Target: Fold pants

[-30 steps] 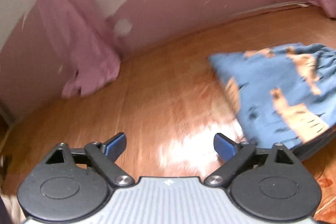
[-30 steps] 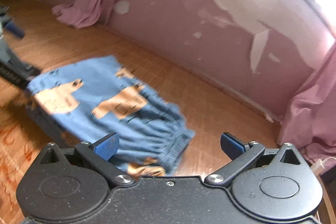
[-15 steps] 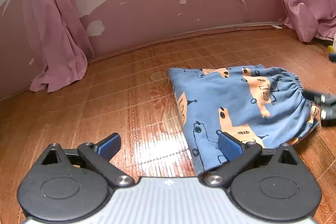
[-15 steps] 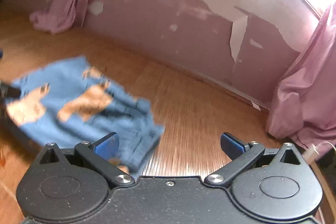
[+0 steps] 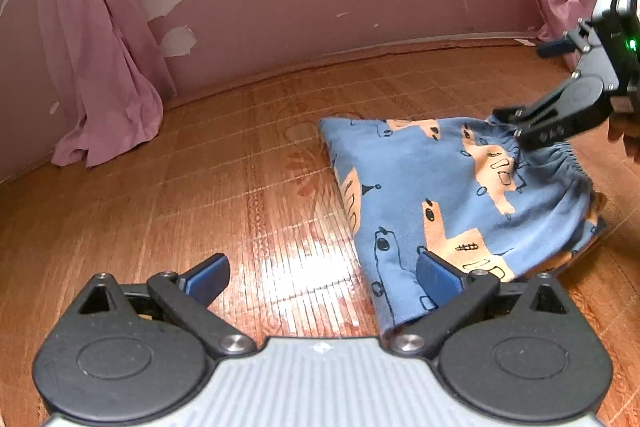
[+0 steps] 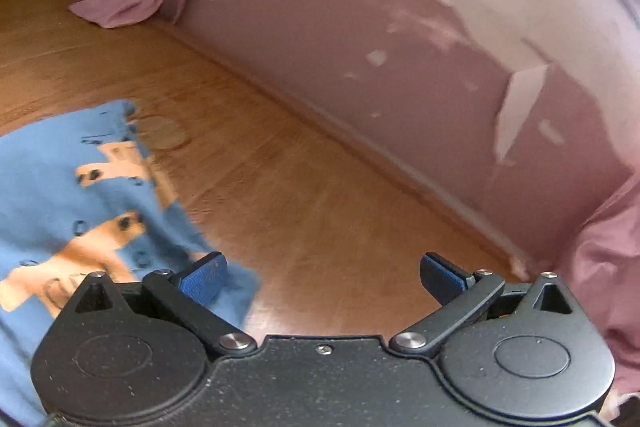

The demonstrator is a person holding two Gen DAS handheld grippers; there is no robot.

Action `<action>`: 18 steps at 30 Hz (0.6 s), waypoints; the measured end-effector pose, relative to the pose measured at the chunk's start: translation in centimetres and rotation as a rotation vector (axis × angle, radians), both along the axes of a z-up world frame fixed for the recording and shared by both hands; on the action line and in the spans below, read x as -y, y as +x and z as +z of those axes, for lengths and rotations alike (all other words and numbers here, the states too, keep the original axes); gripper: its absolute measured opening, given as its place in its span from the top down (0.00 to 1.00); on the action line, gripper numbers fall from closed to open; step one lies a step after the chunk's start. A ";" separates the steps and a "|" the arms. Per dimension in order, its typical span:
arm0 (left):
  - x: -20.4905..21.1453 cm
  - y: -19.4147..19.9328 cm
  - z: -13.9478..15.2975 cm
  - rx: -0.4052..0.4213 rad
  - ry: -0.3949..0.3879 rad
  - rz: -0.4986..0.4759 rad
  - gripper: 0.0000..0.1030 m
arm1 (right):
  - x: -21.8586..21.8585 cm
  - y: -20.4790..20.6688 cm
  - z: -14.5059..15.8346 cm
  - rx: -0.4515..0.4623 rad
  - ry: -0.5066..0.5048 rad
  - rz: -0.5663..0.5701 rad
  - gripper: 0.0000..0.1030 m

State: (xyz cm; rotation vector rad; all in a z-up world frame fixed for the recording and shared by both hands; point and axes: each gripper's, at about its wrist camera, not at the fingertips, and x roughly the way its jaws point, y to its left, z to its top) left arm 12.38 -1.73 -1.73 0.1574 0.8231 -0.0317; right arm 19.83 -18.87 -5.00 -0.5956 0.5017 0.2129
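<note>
Blue pants [image 5: 436,195] with orange animal prints and black line marks lie folded flat on the wooden floor [image 5: 224,187], roughly in the middle of the open area before the wall. Gathered elastic waistband [image 5: 560,163] sits at the right end as the left wrist view shows it; the folded edge faces left.

Left gripper [image 5: 322,277]: fingers spread wide, nothing between them. Its right blue pad [image 5: 434,279] sits over the near corner of the pants; whether it touches the cloth cannot be told. Its left pad [image 5: 208,277] is over bare floor.

Right gripper [image 6: 322,277]: fingers likewise spread wide apart and empty. Its left pad [image 6: 202,277] overlaps the edge of the pants [image 6: 60,211] in its own view, its right pad [image 6: 442,279] is over floor. From the left wrist view, the right gripper [image 5: 516,123] hangs just above the waistband end; contact cannot be confirmed.

Pink wall [image 5: 320,7] shows large patches of peeled paint. Pink curtain [image 5: 104,67] hangs at the left with its hem bunched on the floor; a second curtain [image 6: 604,267] hangs at the right.
</note>
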 end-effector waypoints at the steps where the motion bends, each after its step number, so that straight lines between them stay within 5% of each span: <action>1: -0.1 -0.1 0.1 -0.003 -0.009 -0.002 0.01 | 0.6 0.0 0.4 0.004 -0.001 -0.002 0.01; 5: -0.5 0.3 0.6 -0.038 -0.057 0.018 0.01 | 3.7 -0.5 1.9 -0.085 0.131 0.037 0.01; 13: 0.4 0.9 1.8 -0.010 -0.094 0.013 0.00 | 7.6 2.5 2.5 -0.517 0.490 0.221 0.01; 18: 0.3 1.7 1.4 -0.061 -0.189 -0.006 0.00 | 7.8 4.7 2.5 -0.611 0.563 0.265 0.01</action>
